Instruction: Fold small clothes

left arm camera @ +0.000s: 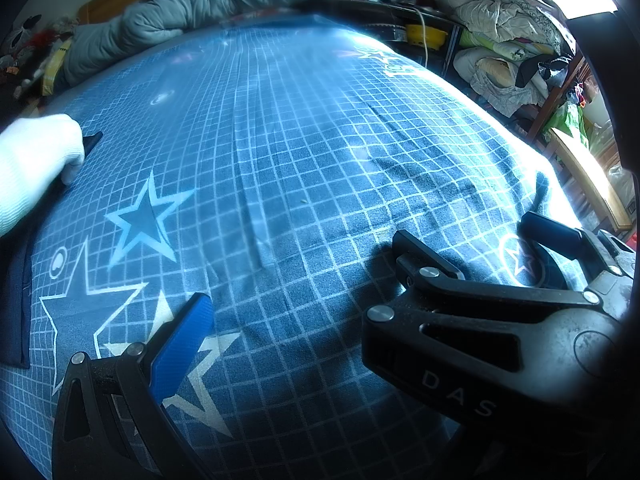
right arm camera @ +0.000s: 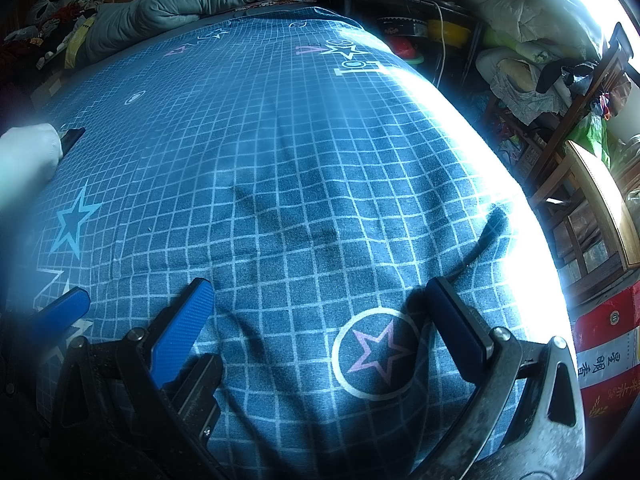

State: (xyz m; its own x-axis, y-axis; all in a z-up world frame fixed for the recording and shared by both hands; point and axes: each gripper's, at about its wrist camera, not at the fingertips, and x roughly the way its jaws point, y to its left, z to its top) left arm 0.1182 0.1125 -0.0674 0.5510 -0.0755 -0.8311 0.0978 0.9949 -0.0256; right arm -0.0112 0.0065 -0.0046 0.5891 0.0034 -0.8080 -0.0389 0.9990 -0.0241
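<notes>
Blue grid-and-star bedsheet [right arm camera: 304, 184] fills both views beneath my grippers. My right gripper [right arm camera: 320, 320] hovers released, jaws spread wide over a circled pink star [right arm camera: 376, 354]; my left gripper [left arm camera: 304, 280] is likewise unclenched. Far ahead-left, a white garment [left arm camera: 36, 164] lies beside a dark item [left arm camera: 93, 141].

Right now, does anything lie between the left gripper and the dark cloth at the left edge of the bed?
Nothing visible does. Between the left gripper and the dark cloth lies only the bare grid-patterned sheet. The white thing farther back is off that line.
</notes>
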